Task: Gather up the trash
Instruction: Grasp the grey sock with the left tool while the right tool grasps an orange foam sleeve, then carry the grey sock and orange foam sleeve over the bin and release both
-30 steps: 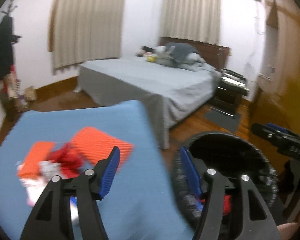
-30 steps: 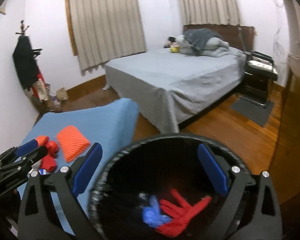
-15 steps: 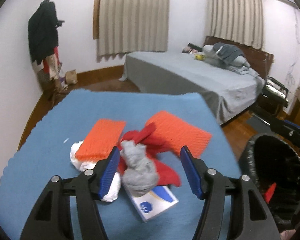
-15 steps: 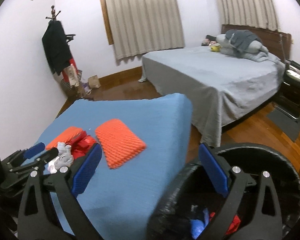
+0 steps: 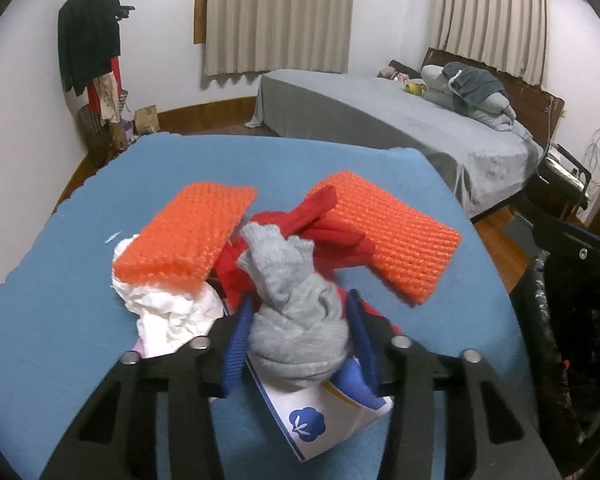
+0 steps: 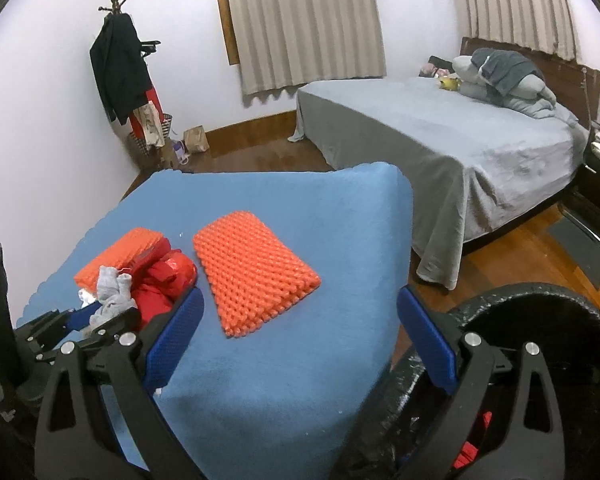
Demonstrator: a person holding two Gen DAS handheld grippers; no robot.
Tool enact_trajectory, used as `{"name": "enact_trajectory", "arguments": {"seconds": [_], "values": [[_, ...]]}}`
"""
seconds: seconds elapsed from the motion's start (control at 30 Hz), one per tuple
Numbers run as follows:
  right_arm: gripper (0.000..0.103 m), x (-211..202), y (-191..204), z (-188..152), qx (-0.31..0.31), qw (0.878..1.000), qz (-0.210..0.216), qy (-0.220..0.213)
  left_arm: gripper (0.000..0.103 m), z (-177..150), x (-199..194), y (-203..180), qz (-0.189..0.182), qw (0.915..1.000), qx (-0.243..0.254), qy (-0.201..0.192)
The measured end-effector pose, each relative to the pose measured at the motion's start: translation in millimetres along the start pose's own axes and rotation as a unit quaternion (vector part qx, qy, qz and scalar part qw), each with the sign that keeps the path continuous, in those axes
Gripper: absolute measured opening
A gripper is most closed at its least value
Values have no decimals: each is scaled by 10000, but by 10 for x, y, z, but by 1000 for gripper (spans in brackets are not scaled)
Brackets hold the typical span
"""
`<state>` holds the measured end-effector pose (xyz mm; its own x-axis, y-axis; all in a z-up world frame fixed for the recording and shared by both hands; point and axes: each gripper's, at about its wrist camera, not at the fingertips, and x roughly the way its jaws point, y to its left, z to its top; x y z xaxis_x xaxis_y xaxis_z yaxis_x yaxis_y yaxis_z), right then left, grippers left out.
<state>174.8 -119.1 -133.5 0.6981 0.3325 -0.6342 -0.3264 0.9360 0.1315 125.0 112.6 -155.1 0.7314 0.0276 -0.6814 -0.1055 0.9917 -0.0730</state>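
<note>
Closing, my left gripper [image 5: 296, 338] is pinching the grey sock [image 5: 296, 320], orange foam pads [image 5: 188, 236] crowding beside it; my right gripper [image 6: 300, 336] is gaping empty.

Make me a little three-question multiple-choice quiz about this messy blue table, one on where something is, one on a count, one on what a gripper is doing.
1. Where does the gray sock sit?
A. between the left gripper's blue pads
B. on the bed
C. in the black trash bin

2. How many orange foam mesh pads lie on the blue tablecloth?
A. one
B. two
C. four

3. What is the right gripper doing?
A. clamping a red cloth
B. holding paper
C. open, holding nothing

Answers:
1 A, the pads flank the sock, having just been closing.
2 B, one pad on the left, another on the right.
3 C, only tablecloth shows between its pads.
</note>
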Motion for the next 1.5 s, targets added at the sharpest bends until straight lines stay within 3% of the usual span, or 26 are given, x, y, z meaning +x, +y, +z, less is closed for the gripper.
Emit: {"name": "enact_trajectory", "arguments": {"seconds": [0.47, 0.67, 0.93, 1.1, 1.27, 1.33, 1.5], "values": [[94, 415, 136, 216, 103, 9999, -35, 36, 39, 223, -306, 137, -59, 9979, -148, -633], [94, 752, 223, 242, 105, 9995, -185, 239, 39, 373, -155, 244, 81, 9973, -150, -719], [94, 1269, 240, 163, 18, 9961, -431, 769, 39, 420, 142, 375, 123, 9982, -219, -537], [76, 1410, 254, 162, -3, 9942, -262, 1040, 39, 425, 231, 382, 115, 9986, -235, -466], [44, 1359, 291, 170, -53, 9945, 93, 1046, 39, 415, 247, 376, 99, 9988, -215, -434], [35, 1306, 286, 166, -14, 9941, 243, 1055, 39, 419, 238, 384, 105, 9988, -204, -434], [29, 1103, 309, 229, 38, 9955, 371, 867, 39, 441, 216, 381, 105, 9987, -192, -456]]}}
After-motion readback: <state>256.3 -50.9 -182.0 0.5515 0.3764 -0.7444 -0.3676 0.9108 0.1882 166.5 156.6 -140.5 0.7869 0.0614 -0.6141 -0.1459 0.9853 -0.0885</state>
